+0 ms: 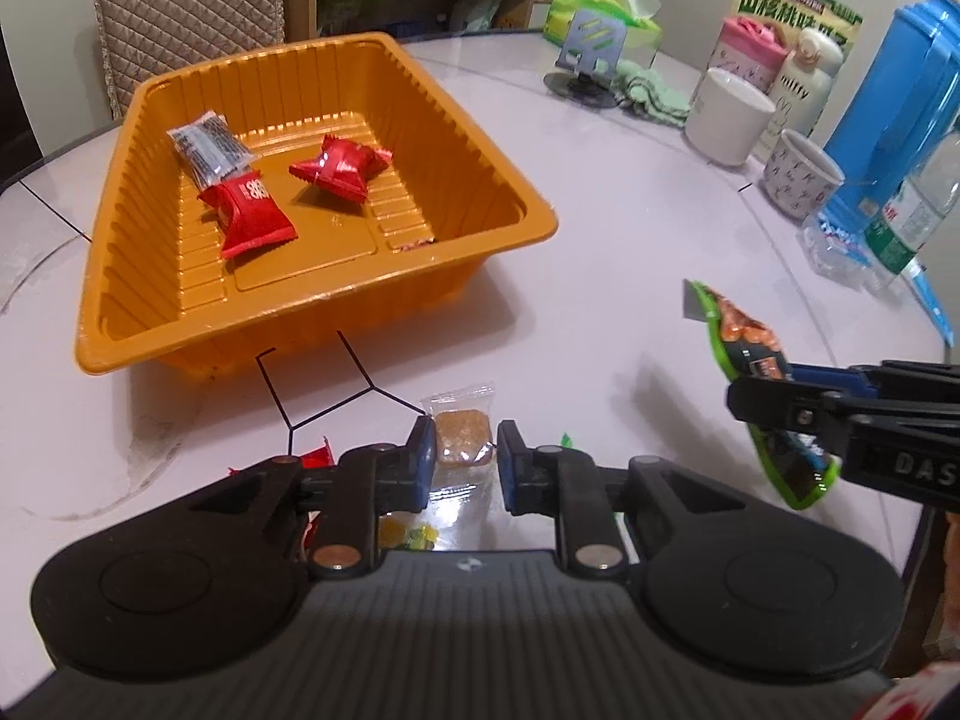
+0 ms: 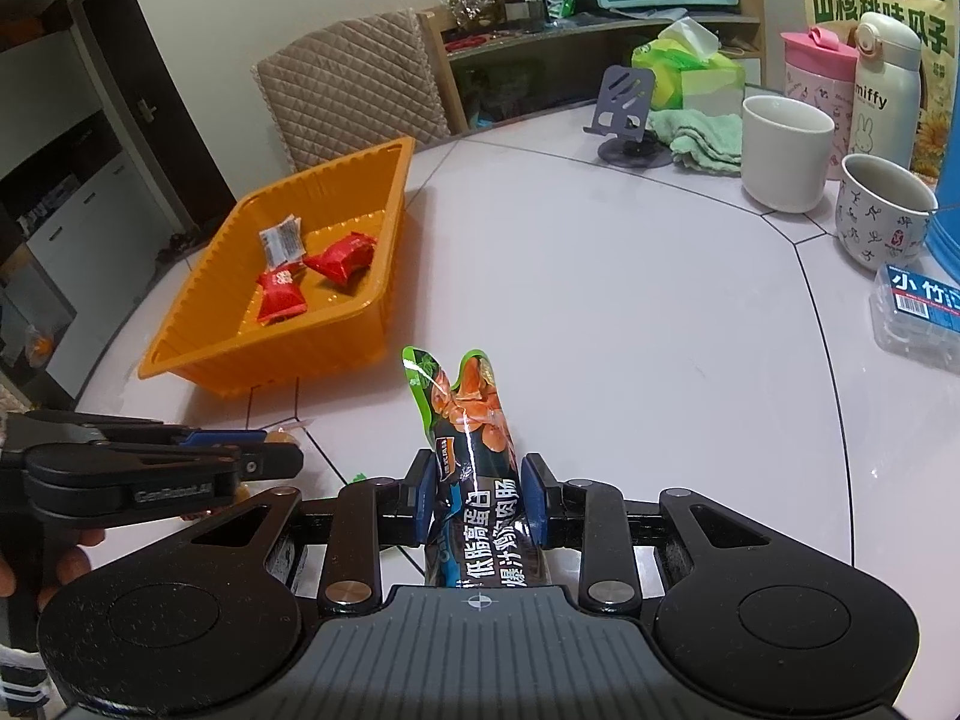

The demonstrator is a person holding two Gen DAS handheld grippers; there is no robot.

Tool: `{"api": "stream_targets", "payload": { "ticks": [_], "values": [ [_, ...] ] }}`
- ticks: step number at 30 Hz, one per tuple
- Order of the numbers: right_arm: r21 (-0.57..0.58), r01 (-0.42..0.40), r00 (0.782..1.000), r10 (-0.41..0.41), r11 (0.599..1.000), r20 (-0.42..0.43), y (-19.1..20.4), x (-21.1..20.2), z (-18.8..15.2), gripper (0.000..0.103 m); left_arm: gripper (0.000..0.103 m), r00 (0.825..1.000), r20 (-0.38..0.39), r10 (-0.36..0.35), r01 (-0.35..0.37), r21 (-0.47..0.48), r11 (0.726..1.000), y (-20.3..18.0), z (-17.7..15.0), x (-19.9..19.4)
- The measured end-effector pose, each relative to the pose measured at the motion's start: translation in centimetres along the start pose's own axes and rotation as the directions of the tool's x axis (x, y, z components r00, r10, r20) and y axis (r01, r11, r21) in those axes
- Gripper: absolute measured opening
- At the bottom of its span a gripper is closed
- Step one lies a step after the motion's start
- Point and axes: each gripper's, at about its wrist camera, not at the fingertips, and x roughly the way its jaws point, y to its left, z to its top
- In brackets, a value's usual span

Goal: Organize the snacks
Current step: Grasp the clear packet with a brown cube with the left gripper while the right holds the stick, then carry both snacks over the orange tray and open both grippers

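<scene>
Pinching: left fingers (image 1: 463,450) on clear-wrapped cake (image 1: 462,437), right fingers (image 2: 478,495) on sausage pouch (image 2: 474,462) (bottom hidden).

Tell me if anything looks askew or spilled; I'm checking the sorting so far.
Nothing spilled. The orange tray sits skewed to the table's seam lines and holds three packets. The left gripper pinches a clear-wrapped brown snack; the right gripper holds a green sausage pack clear of the table, neither in the tray yet.
</scene>
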Motion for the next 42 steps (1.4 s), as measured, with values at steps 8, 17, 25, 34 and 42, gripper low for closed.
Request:
{"api": "stream_targets", "payload": {
  "ticks": [8,17,25,34,42],
  "values": [
    [0.008,-0.049,0.999,0.049,0.999,0.022,1.0,-0.9,1.1,0.031,0.019,0.997,0.071,-0.024,0.025,-0.015,1.0,0.7,0.7,-4.0],
    [0.004,-0.15,0.988,0.15,0.989,0.038,3.1,-0.3,4.5,0.031,0.019,0.988,0.152,0.009,-0.002,-0.049,0.999,3.0,3.6,-6.9],
    [0.016,-0.247,0.968,0.246,0.969,0.043,5.6,2.5,9.0,0.031,0.019,0.981,0.184,0.063,-0.048,-0.087,0.995,6.0,7.5,-6.8],
    [0.089,-0.317,0.948,0.315,0.944,0.033,6.9,8.4,13.5,0.031,0.019,0.98,0.173,0.099,-0.079,-0.12,0.99,9.0,11.6,-3.9],
    [0.03,-0.262,0.965,0.261,0.965,0.031,7.9,13.1,17.1,0.031,0.019,0.981,0.15,0.121,-0.104,-0.12,0.987,10.8,15.0,-0.6]
  ]
}}
